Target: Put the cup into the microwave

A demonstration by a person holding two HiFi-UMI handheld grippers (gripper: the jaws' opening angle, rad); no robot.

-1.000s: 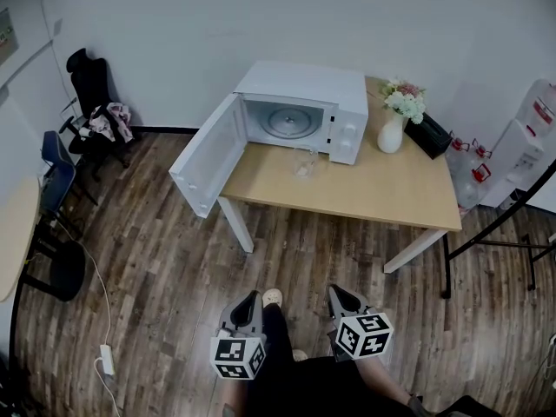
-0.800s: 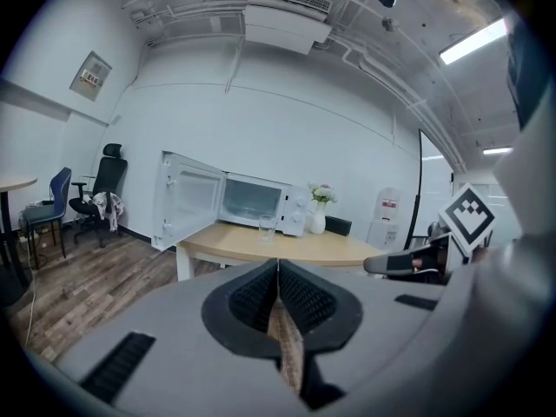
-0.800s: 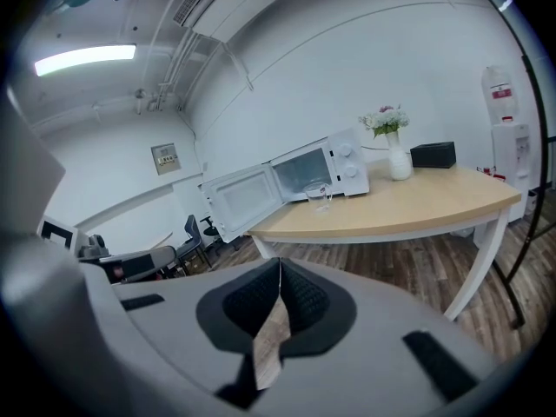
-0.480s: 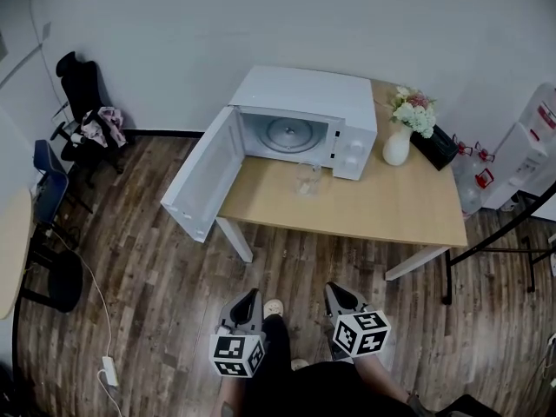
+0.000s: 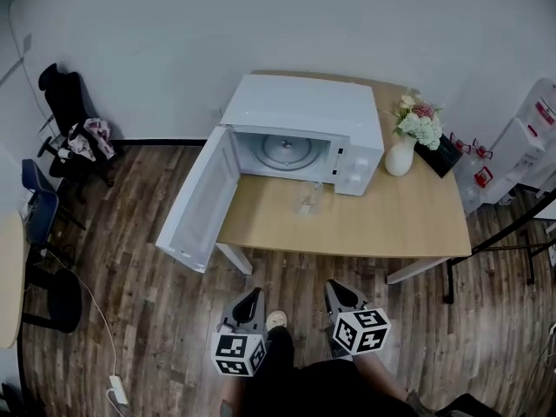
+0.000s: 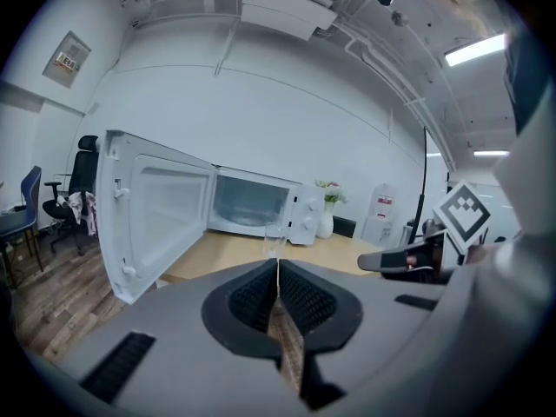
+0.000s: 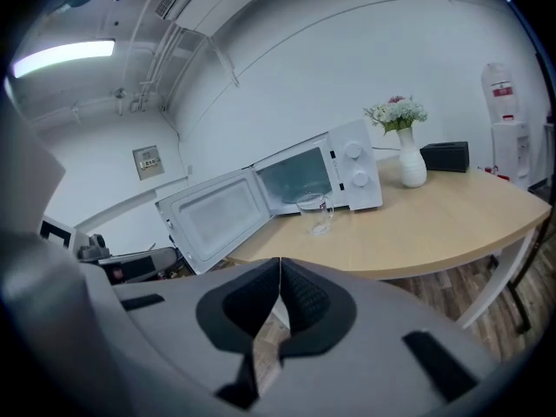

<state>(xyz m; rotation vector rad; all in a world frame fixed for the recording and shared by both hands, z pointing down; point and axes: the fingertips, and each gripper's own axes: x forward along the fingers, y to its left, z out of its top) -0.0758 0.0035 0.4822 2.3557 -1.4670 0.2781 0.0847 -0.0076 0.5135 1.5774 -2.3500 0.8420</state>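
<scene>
1. The left tongs [image 6: 277, 263] are pressed together with nothing between them. The right tongs [image 7: 279, 263] are pressed together too, and also empty. Both hang low in front of the person, over the wooden floor [image 5: 130, 259] and well apart from the worktop [image 5: 400, 224].
2. The cup [image 5: 308, 200] stands upright on the worktop, just in front of the open mouth of the microwave [image 5: 304, 111]. Nothing touches it.
3. The cup is clear glass and looks empty, so it is probably light and stiff. It is also likely smooth enough to slip and brittle if knocked or squeezed hard. Whether it has a handle is too small to tell.
4. The surest hold is probably across the body at about mid-height, with one tong on each side and only gentle pressure. Another option is pinching the wall at the rim, one tong inside and one outside. Either way, the tongs would have to spread first.
5. The microwave's door [image 5: 195, 202] is swung wide to the left and hangs out past the worktop's edge. The chamber is open and its turntable [image 5: 284, 148] is bare, so the cup has only a short way to go. It would need lifting over the sill rather than sliding, since glass could catch there and tip.
6. A white vase [image 5: 400, 156] of flowers stands to the right of the microwave, well apart from the cup and out of the likely path.
</scene>
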